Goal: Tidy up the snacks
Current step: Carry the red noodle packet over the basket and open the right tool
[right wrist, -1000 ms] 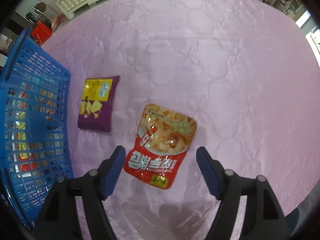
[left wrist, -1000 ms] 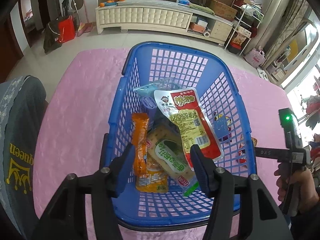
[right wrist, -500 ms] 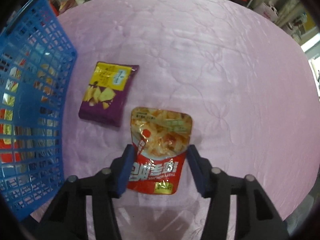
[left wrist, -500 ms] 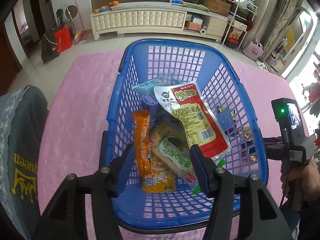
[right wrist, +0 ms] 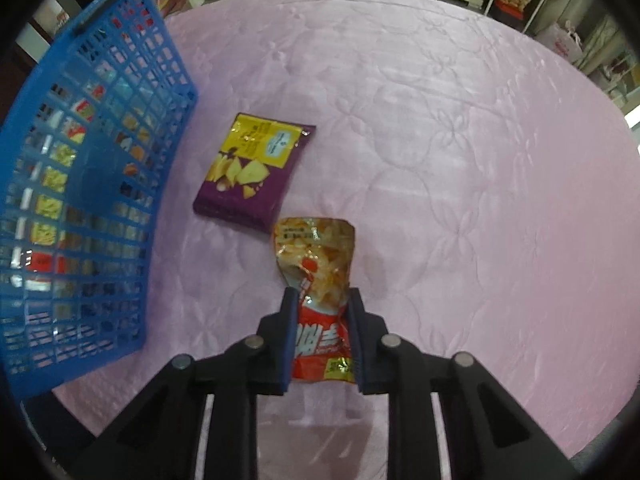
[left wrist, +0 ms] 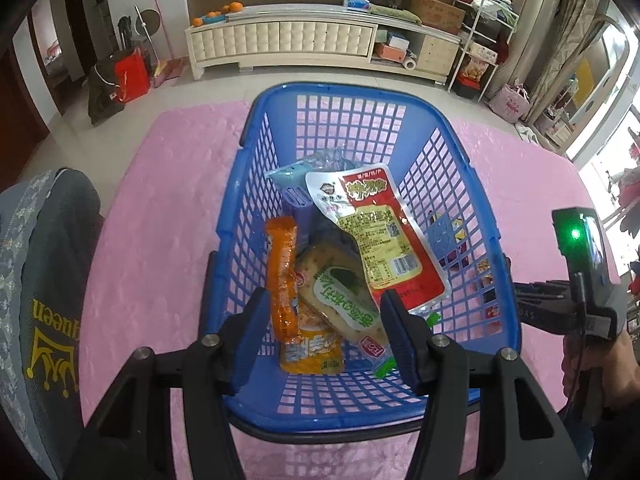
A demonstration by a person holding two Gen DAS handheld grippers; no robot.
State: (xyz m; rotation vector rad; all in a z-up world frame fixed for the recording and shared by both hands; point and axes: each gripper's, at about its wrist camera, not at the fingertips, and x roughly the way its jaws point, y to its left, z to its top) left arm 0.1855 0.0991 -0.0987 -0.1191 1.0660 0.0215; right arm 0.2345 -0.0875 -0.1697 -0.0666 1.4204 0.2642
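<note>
A blue plastic basket (left wrist: 460, 168) stands on the pink tablecloth and holds several snack packs, among them a red and white pack (left wrist: 376, 236) and an orange pack (left wrist: 282, 276). My left gripper (left wrist: 324, 320) is open and empty above the basket's near end. My right gripper (right wrist: 322, 316) is shut on a red and orange snack pouch (right wrist: 318, 260), which is creased between the fingers and lifts off the cloth. A purple and yellow chip bag (right wrist: 252, 172) lies flat on the cloth between the pouch and the basket wall (right wrist: 80, 184).
The pink tablecloth (right wrist: 460, 160) stretches to the right of the pouch. A grey chair back (left wrist: 44, 280) stands at the table's left. The right gripper's body (left wrist: 580, 280) shows right of the basket. A white cabinet (left wrist: 288, 40) stands across the room.
My right gripper closed on the red pouch and began lifting it, bending it. The left gripper stayed open and drew back slightly over the basket.
</note>
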